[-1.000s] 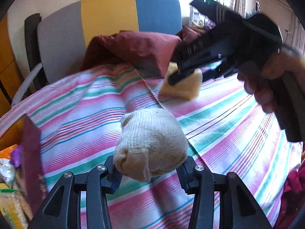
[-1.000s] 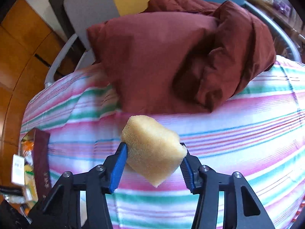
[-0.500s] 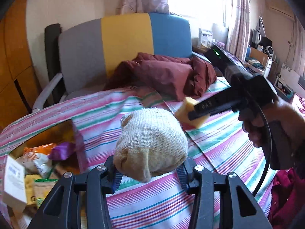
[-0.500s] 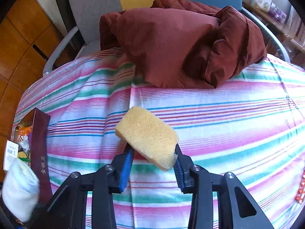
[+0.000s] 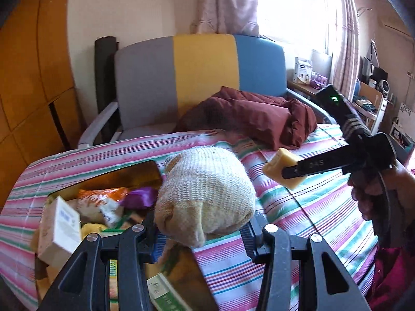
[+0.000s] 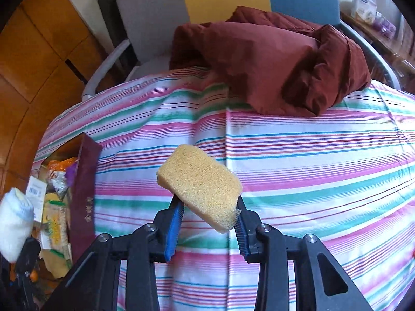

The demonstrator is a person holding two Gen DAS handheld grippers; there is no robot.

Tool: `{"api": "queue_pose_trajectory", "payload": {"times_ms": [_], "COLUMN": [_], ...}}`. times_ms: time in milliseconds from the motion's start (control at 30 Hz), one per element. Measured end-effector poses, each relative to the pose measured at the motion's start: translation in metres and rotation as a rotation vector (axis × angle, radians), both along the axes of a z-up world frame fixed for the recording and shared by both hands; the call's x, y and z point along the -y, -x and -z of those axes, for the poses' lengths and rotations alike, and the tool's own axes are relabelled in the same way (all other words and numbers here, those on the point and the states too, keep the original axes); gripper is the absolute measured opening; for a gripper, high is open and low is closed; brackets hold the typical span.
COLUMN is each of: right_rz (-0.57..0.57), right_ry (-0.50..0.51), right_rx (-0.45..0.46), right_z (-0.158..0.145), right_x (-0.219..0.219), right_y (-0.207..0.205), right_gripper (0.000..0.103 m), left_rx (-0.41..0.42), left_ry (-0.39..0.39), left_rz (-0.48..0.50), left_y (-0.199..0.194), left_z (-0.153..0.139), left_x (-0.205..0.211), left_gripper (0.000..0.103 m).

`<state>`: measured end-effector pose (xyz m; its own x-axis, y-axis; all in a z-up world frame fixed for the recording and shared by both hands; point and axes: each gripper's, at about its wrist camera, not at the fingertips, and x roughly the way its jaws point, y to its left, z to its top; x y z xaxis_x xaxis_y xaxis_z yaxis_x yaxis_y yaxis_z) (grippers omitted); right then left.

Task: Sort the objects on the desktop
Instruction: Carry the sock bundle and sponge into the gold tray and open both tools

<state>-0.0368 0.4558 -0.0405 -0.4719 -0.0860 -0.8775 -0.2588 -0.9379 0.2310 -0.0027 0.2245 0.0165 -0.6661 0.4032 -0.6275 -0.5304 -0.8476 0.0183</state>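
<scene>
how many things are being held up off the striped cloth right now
2. A rolled sock sits between the left gripper fingers, by the box; a yellow sponge between the right gripper fingers.

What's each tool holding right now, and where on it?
Left tool: rolled cream sock, clamped across its lower end. Right tool: yellow sponge, pinched across its near end, the rest sticking out forward.

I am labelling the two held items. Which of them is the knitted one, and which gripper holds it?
The rolled cream sock, in the left gripper. The right gripper holds a porous yellow sponge.
</scene>
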Motion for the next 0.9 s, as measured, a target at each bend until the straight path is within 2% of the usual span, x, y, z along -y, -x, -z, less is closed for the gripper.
{"api": "queue_pose_trajectory", "payload": {"times_ms": [500,900], "right_rz": [-0.096,-0.272], "right_ry": [0.060,0.135], "right_rx": [-0.108,-0.186], "right_z": [-0.031,-0.056], "right_x": [0.067,0.151], "right_y": [-0.025,-0.032], "right_gripper": [0.037,0.037], "left_rx": [-0.014,-0.006], "left_ry": [-0.008,-0.021], "left_rz": [-0.133,-0.261], "left_y": [-0.002,0.000], "left_z": [-0.002,0.001], "left_x": [0.061,0.119], "left_gripper": [0.048,0.048]}}
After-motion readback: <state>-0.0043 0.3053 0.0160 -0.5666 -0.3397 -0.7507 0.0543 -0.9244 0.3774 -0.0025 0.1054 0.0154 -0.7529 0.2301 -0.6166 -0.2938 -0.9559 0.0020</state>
